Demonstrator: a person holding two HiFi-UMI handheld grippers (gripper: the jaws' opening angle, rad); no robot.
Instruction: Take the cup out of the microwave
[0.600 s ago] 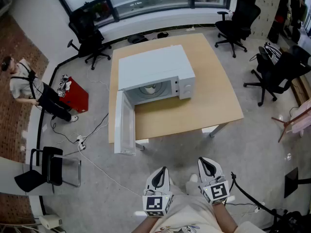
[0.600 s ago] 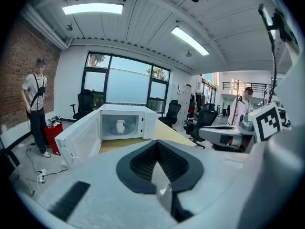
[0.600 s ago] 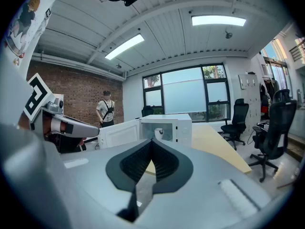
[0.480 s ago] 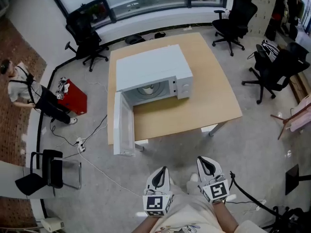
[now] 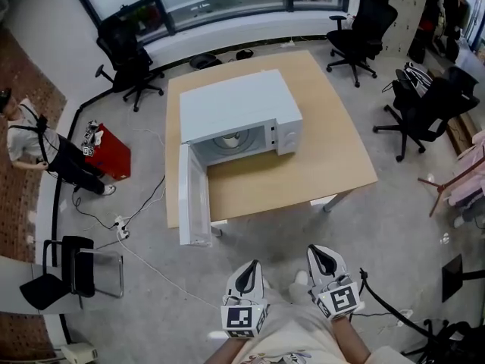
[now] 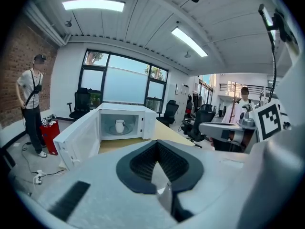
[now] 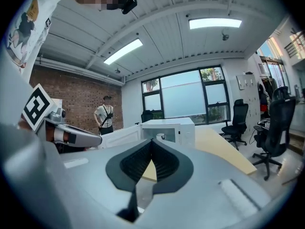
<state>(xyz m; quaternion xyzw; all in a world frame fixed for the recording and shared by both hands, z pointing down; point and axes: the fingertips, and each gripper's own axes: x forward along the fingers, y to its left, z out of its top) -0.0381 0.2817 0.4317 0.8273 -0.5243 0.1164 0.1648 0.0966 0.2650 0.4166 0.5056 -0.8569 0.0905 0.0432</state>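
A white microwave (image 5: 235,112) stands on the wooden table (image 5: 311,165) with its door (image 5: 193,196) swung wide open toward me. A white cup (image 5: 234,137) sits on the turntable inside, and it also shows as the cup (image 6: 120,126) in the left gripper view and the cup (image 7: 161,137) in the right gripper view. My left gripper (image 5: 251,266) and right gripper (image 5: 318,252) are held close to my body, well short of the table. Both are shut with nothing between the jaws. Each gripper points across the floor at the microwave (image 6: 125,123).
Black office chairs (image 5: 424,112) stand right of the table and by the windows. A person (image 5: 30,146) stands at the left beside a red box (image 5: 110,152). A black folding chair (image 5: 72,268) and floor cables (image 5: 140,218) lie to my left.
The head view has drifted slightly, and the person at the left has shifted toward the picture's edge. Both grippers keep their place and stay shut.
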